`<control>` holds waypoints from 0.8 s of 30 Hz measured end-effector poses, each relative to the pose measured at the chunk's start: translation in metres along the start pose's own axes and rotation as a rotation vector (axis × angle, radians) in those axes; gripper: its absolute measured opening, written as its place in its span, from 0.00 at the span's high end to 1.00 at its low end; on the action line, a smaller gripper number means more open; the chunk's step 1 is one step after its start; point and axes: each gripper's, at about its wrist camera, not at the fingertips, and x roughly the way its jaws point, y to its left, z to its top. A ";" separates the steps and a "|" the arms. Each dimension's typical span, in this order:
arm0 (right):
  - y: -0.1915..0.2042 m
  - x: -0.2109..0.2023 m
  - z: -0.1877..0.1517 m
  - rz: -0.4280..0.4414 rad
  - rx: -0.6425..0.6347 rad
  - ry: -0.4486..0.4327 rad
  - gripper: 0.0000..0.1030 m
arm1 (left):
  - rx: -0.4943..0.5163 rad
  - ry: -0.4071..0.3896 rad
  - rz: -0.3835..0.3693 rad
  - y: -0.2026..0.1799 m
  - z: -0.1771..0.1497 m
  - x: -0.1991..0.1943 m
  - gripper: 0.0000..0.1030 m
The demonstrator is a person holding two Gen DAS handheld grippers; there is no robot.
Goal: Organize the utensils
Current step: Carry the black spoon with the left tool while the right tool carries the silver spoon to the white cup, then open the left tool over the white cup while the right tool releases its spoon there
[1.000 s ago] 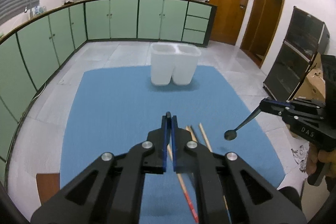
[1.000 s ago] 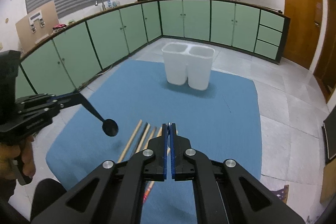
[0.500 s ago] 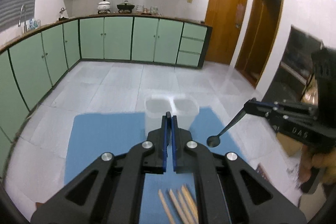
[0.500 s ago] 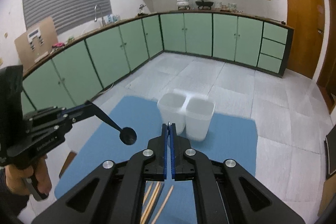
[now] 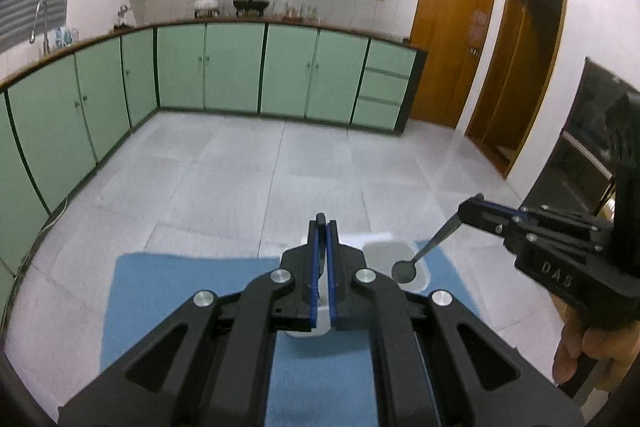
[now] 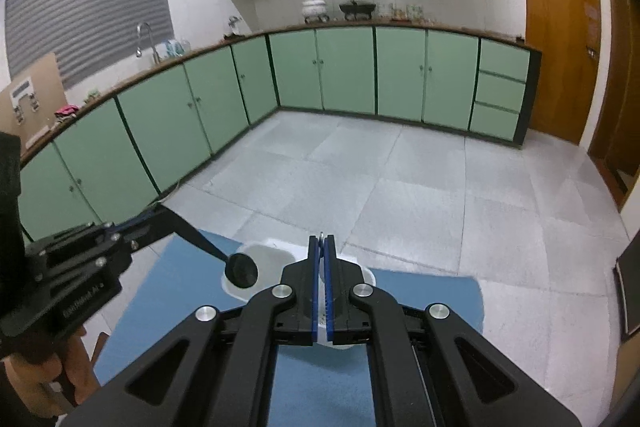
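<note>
We carry two spoons, one in each pair of tongs, and both hang above the white two-compartment holder [image 5: 404, 251] that stands on the blue mat [image 5: 180, 291]. In the left wrist view the silvery spoon [image 5: 404, 270] held by the right tongs [image 5: 466, 211] dangles bowl-down over the holder's right compartment. In the right wrist view the dark spoon [image 6: 241, 269] held by the left tongs [image 6: 162, 213] hangs the same way over the left compartment [image 6: 264, 257].

Each spoon is pinched at the end of its handle, so the bowl points downward and can go into a compartment first; that, we judge, is why they are held so. Both pairs of tongs are closed tight, each gripping the thin handle of its own spoon, whose tip peeks out between the blue pads in that tongs' own view.

The holder sits at the far end of the mat, partly hidden behind the tongs. The surface under the mat is out of view. Beyond it lie a grey tiled floor [image 5: 248, 171] and green cabinets [image 5: 236, 67].

We judge that the spoons are about to be lowered in, one per compartment.
</note>
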 end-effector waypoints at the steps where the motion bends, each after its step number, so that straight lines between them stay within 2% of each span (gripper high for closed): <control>1: -0.002 0.006 -0.003 0.004 0.002 0.008 0.98 | 0.001 0.007 0.000 0.002 -0.002 0.004 0.97; 5: -0.008 0.008 -0.011 -0.006 0.004 0.003 0.93 | 0.018 0.032 0.022 0.006 -0.011 0.014 0.95; 9: -0.009 -0.008 -0.013 -0.003 0.013 -0.021 0.84 | 0.020 0.018 0.044 0.010 -0.013 0.003 0.66; 13: -0.006 -0.039 -0.020 0.008 0.015 -0.051 0.83 | 0.032 -0.014 0.046 0.008 -0.014 -0.026 0.60; 18: 0.004 -0.099 -0.052 0.023 0.000 -0.118 0.79 | 0.039 -0.059 0.049 0.009 -0.030 -0.083 0.52; 22: 0.013 -0.154 -0.102 0.028 0.001 -0.173 0.71 | 0.037 -0.112 0.071 0.010 -0.061 -0.140 0.40; 24: 0.019 -0.175 -0.129 0.021 0.000 -0.191 0.65 | 0.028 -0.149 0.098 0.014 -0.087 -0.174 0.33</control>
